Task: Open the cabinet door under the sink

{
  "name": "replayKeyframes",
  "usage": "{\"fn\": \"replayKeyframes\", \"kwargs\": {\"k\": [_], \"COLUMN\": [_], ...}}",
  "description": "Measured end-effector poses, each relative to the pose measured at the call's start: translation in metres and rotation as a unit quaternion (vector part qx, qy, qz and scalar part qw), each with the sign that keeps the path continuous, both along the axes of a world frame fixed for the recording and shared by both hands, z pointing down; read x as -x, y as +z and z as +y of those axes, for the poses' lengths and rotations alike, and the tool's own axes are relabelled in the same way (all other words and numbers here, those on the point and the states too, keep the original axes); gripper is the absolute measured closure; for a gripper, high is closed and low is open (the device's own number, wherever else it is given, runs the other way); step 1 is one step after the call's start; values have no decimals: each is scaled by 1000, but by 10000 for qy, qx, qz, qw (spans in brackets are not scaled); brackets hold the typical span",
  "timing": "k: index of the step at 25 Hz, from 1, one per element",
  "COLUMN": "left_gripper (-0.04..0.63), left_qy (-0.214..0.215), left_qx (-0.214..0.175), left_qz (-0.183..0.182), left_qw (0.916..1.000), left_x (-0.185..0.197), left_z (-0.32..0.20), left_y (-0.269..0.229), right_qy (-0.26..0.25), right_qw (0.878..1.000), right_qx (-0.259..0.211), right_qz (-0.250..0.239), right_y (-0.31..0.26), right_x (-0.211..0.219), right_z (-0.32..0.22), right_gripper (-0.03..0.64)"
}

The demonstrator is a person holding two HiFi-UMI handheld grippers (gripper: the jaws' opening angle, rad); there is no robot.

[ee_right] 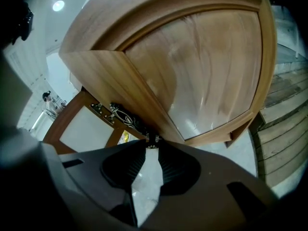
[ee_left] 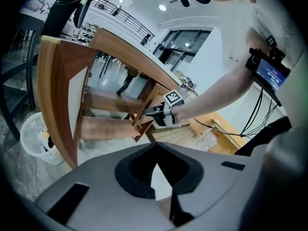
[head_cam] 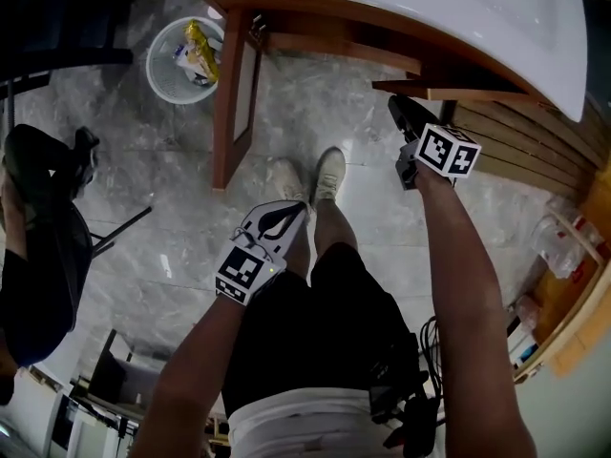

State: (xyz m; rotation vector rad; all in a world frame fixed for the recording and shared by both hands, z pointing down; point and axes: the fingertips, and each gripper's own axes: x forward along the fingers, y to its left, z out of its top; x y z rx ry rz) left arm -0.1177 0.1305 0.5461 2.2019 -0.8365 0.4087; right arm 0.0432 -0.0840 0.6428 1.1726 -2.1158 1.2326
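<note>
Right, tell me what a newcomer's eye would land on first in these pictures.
The curved wooden cabinet door fills the right gripper view, and the right gripper sits at its edge with its jaws apart. In the head view, the other door stands swung wide open under the white sink. A white wastebasket holding a yellow packet sits just left of that door.

White sink (head_cam: 401, 8) cropped by the head view's top edge; wastebasket (head_cam: 158, 79) contents too small to identify; small dark fitting (ee_right: 150, 139) at right gripper (ee_right: 147, 146) fingers (ee_right: 169, 163) indistinct, contact undeterminable; seated person (head_cam: 38, 237) cropped at left edge.
</note>
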Motion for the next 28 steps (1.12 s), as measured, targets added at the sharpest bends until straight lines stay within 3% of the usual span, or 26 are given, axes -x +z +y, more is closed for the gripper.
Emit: {"fn": "replayKeyframes", "kwargs": {"k": [16,28], "left_gripper": [586,586], "left_qy": [440,167], "left_qx": [-145,-207], "left_qz": [-89,-180], "left_qw": [9989,9995], "left_x": [-12,-55], "left_z": [-1,-5], "left_y": [-3,-19], "right_qy": [-254,-761], "right_qw": [9995,9969], "right_qx": [-91,-104], "right_qz": [134,140], "right_y": [2,1], "right_x": [-7,-17], "right_z": [15,36], "right_gripper": [528,528]}}
